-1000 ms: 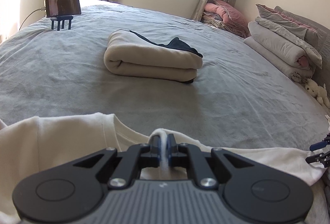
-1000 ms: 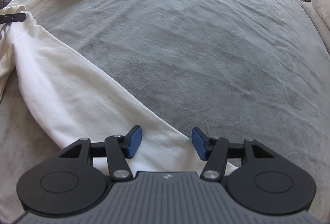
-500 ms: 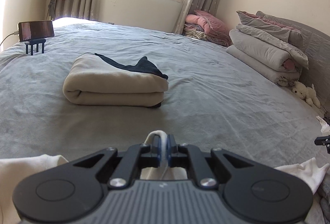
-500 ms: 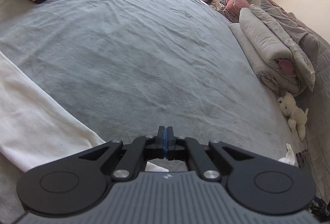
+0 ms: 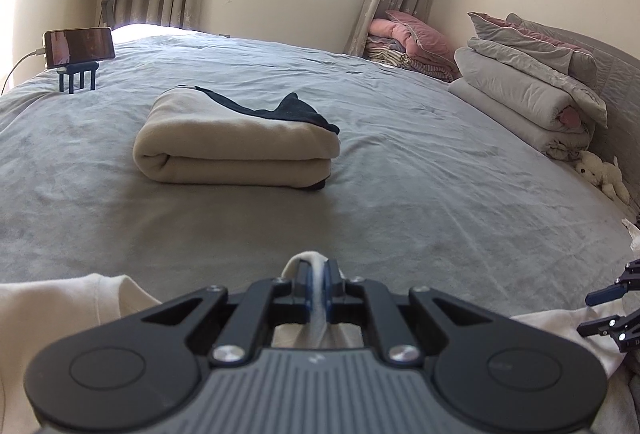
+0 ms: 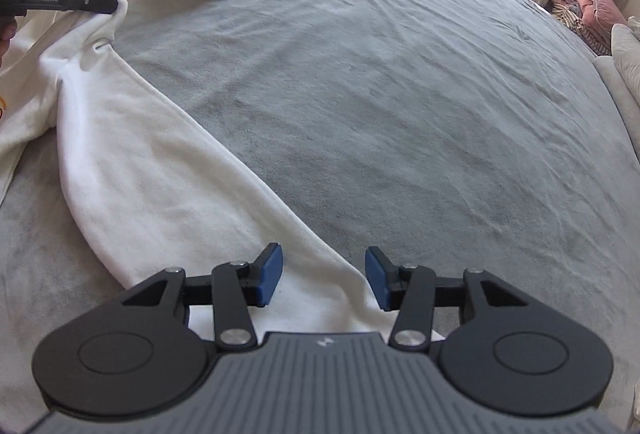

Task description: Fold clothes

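- White garment (image 6: 152,170): it lies spread along the near edge of the bed (image 6: 400,94), a sleeve running out flat toward the right gripper (image 6: 323,276) and the body bunching toward the left gripper (image 5: 318,284).
- Left gripper: its fingers are pressed together on a fold of the white cloth, lifted a little off the bed; in the right wrist view the pinch sits at the garment's upper edge, near the shoulder or collar.
- Right gripper: its blue pads (image 6: 270,274) stand spread apart just above the sleeve end, holding nothing.
- Risk, as I judge it: with only one point pinched, any pull from the left would drag the loose sleeve askew and wrinkle the body, so a fold made now could come out crooked.
- Second risk: the left pinch holds a thin ridge of cloth, which could slip free if it is tugged hard.
- Third risk: if the right pads close too low, they may catch the grey bedcover along with the sleeve.
- Folded beige garment (image 5: 236,146): it sits near the middle of the bed, already folded with a dark piece on top, well apart from the white one.
- Stacked quilts (image 5: 528,94) line the bed's right edge, and a phone on a stand (image 5: 78,48) is at its far left corner; neither blocks the work.
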Tool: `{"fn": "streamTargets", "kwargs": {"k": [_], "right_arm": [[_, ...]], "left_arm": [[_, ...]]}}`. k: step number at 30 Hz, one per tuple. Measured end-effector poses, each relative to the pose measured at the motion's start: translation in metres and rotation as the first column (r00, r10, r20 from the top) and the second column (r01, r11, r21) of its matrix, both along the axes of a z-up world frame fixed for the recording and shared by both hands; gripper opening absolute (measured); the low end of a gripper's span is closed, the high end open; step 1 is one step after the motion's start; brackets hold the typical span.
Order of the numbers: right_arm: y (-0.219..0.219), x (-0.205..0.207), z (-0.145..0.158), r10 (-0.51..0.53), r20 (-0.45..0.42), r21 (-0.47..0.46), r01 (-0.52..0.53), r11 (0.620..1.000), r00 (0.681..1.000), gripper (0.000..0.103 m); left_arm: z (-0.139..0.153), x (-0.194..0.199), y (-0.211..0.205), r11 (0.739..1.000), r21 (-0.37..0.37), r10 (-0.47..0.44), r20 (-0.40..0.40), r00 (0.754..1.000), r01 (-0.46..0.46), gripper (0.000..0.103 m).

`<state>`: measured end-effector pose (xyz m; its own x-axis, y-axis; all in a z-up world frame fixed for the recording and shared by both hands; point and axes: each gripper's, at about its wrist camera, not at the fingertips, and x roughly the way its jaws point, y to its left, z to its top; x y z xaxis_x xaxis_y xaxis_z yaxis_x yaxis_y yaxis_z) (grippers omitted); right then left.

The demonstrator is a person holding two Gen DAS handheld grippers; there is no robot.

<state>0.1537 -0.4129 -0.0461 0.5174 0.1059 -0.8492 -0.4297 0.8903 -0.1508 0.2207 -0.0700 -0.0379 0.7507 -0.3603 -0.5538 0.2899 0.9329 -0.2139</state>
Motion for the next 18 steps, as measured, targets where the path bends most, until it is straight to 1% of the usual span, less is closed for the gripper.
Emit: {"fn": "streamTargets", "kwargs": {"k": [1, 2, 3, 4, 5, 7, 10, 12, 15, 18], "right_arm": [[-0.003, 0.000, -0.002, -0.013, -0.008, 0.027, 0.014, 1.000, 1.000, 0.046], [-0.004, -0.003, -0.002, -0.018, -0.009, 0.040, 0.019, 0.999, 1.000, 0.033], [-0.003, -0.007, -0.001, -0.020, -0.008, 0.047, 0.020, 0.999, 1.000, 0.024], [-0.003, -0.011, 0.001, -0.022, -0.007, 0.054, 0.022, 0.998, 1.000, 0.009], [0.002, -0.017, 0.002, -0.018, 0.020, 0.028, 0.017, 0.999, 1.000, 0.008], [0.015, -0.031, 0.006, 0.000, 0.094, -0.054, 0.006, 0.999, 0.996, 0.007], [0.014, -0.033, 0.015, -0.045, 0.205, -0.188, 0.084, 0.979, 0.978, 0.007], [0.012, -0.033, 0.022, -0.070, 0.282, -0.271, 0.149, 0.951, 0.957, 0.007], [0.010, -0.032, 0.032, -0.092, 0.396, -0.380, 0.254, 0.890, 0.914, 0.007], [0.002, -0.015, 0.028, -0.110, 0.411, -0.433, 0.300, 0.850, 0.905, 0.006]], "left_arm": [[-0.001, 0.000, 0.002, 1.000, -0.002, 0.002, -0.002, 1.000, -0.002, 0.006], [-0.002, 0.000, 0.003, 1.000, -0.006, 0.005, -0.005, 1.000, -0.005, 0.006], [-0.003, 0.000, 0.005, 1.000, -0.010, 0.008, -0.008, 1.000, -0.009, 0.006], [-0.003, 0.001, 0.007, 1.000, -0.014, 0.012, -0.010, 1.000, -0.012, 0.006], [-0.003, 0.001, 0.008, 1.000, -0.020, 0.014, -0.011, 1.000, -0.014, 0.006], [0.001, -0.001, 0.009, 0.999, -0.032, 0.013, 0.003, 1.000, -0.013, 0.006], [0.007, -0.003, 0.008, 0.999, -0.048, 0.005, 0.030, 1.000, -0.003, 0.006], [0.009, -0.002, 0.002, 0.998, -0.057, -0.009, 0.043, 0.999, 0.011, 0.006], [0.008, 0.001, -0.012, 0.997, -0.062, -0.030, 0.058, 0.998, 0.034, 0.006], [0.002, 0.006, -0.041, 0.999, -0.021, -0.043, 0.097, 0.994, 0.045, 0.005]]}}
